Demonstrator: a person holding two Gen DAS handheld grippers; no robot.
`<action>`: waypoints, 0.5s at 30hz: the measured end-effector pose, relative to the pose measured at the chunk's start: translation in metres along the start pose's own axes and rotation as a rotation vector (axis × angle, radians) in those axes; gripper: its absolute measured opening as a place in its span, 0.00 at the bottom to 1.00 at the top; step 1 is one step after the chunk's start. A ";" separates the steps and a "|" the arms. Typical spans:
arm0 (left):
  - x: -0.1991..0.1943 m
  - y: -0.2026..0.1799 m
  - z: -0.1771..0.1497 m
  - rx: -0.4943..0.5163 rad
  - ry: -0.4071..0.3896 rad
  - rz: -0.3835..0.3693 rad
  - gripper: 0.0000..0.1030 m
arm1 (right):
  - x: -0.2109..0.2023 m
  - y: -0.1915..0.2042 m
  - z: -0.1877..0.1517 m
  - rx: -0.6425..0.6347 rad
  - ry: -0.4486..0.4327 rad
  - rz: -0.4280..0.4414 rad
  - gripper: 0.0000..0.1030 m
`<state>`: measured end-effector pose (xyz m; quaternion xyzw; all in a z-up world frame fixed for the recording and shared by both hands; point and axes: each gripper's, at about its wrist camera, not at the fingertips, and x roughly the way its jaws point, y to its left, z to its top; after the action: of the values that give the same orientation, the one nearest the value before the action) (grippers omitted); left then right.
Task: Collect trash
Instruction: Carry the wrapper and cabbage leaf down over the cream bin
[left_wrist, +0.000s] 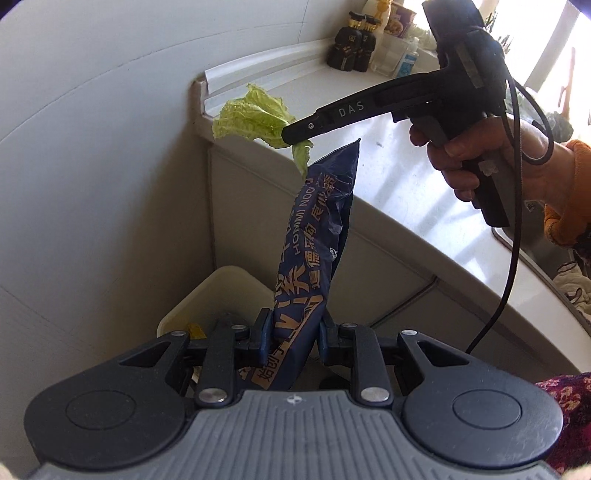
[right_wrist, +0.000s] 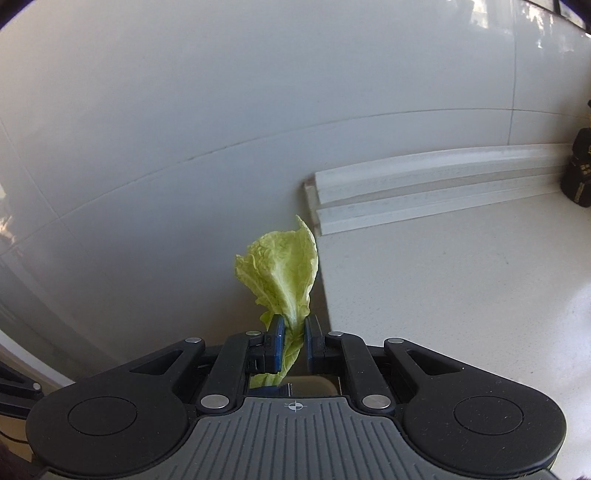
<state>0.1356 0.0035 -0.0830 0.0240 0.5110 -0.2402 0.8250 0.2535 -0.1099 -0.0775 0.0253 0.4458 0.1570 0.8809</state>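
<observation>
Our left gripper (left_wrist: 293, 334) is clamped on a dark blue wrapper (left_wrist: 317, 236), which stands up between the pads above a cream bin (left_wrist: 221, 291) on the floor by the bench (left_wrist: 406, 184). We can read "HOWMI NOO" in orange letters along the wrapper, beside orange Chinese characters and a small QR code; the rest of the word is hidden in a crease.

Our right gripper (right_wrist: 294, 341) is closed on a green leaf (right_wrist: 282, 275), pinched at its stem end, with the frilly part sticking out past the bench's edge (right_wrist: 443, 295). In the left wrist view, that gripper (left_wrist: 295, 134) shows "DAS" in pale letters on its finger, and a hand (left_wrist: 480, 155) holds its handle.

At the back of the bench stand dark bottles (left_wrist: 352, 46) with gold labels too small to read.
</observation>
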 end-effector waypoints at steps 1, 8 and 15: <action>0.003 -0.001 -0.002 -0.005 0.009 0.003 0.20 | 0.005 0.005 -0.002 -0.007 0.011 0.001 0.09; 0.033 -0.001 -0.012 -0.101 0.087 0.007 0.20 | 0.046 0.035 -0.024 -0.070 0.120 0.020 0.09; 0.072 0.002 -0.018 -0.212 0.179 -0.027 0.20 | 0.084 0.040 -0.061 -0.068 0.260 0.039 0.09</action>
<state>0.1475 -0.0160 -0.1537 -0.0486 0.6055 -0.1928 0.7706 0.2414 -0.0524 -0.1719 -0.0164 0.5501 0.1909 0.8128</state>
